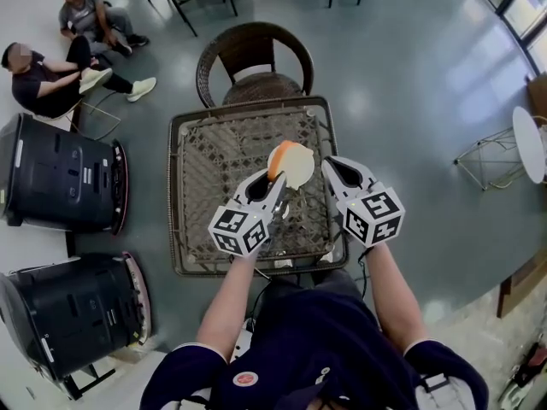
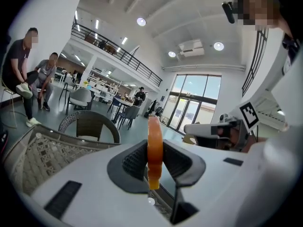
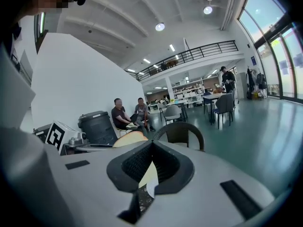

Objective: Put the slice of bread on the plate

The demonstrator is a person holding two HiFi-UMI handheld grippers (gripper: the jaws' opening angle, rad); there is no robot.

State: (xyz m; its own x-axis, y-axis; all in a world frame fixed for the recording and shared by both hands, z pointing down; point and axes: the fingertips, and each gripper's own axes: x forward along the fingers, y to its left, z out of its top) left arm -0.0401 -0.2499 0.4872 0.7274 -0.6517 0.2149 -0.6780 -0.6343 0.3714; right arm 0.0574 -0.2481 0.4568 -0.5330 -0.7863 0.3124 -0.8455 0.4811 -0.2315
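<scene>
**Wicker table [image 1: 192, 195], slice of bread [image 1: 292, 164] held above it**

Gray floor [image 1: 410, 101] at left is carrying 2 black bins [image 1: 60, 178] (contents hidden). Left gripper [image 1: 272, 180] is clamping the slice upright between its jaws, crust edge facing its camera, over the table's middle. Right gripper [image 1: 332, 167] is hovering just beside the bread, jaws resting together, gripping nothing.

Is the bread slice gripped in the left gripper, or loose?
Gripped: the bread slice stands edge-on between the pads of the left gripper, which press both its faces. The head view shows it above the table.
</scene>
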